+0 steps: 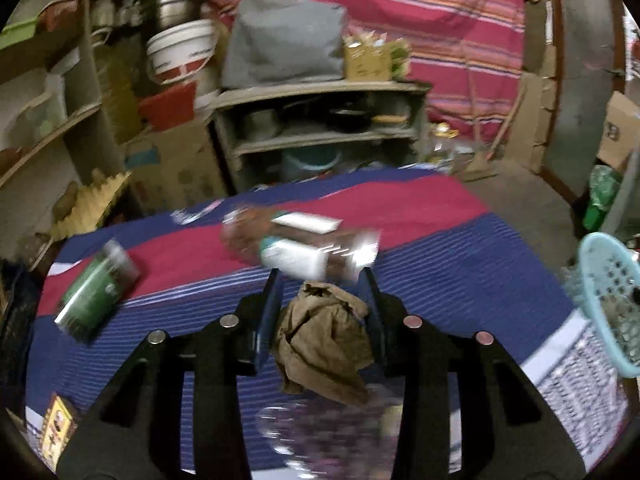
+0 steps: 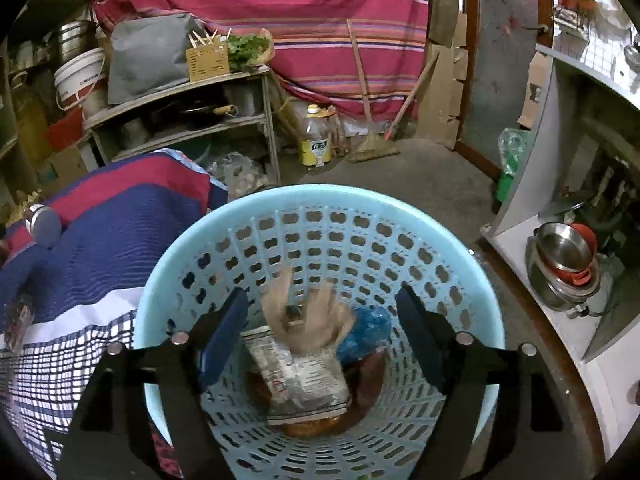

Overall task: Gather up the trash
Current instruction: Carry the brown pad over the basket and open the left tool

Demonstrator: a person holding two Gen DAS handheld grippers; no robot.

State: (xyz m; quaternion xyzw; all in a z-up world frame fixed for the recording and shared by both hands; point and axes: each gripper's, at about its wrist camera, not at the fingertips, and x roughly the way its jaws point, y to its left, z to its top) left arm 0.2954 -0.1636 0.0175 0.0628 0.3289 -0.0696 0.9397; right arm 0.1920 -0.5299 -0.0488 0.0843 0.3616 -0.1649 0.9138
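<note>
Cluttered shelves ring a striped bedspread point(image 1: 460, 248). On it, away from the blue basket point(image 2: 320, 204), 2 items wait: a green can point(image 1: 98, 288) and a wrapper point(image 1: 300, 246). The left gripper point(image 1: 320, 280) clamps crumpled brown paper point(image 1: 324, 344). The right gripper point(image 2: 320, 304) gapes empty over the basket, where a blurred pale scrap point(image 2: 304, 312) tops newspaper trash point(image 2: 300, 384).

White bucket point(image 1: 180, 54), grey bag point(image 1: 282, 40) on shelf point(image 1: 320, 90), oil bottle point(image 2: 315, 136).

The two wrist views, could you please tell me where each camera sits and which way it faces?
Left wrist: on the left gripper, angled down at the striped bedspread; its fingers clamp crumpled brown paper.
Right wrist: on the right gripper, looking down into the blue basket; fingers open.
Shared: basket, bedspread, grey shelf.
</note>
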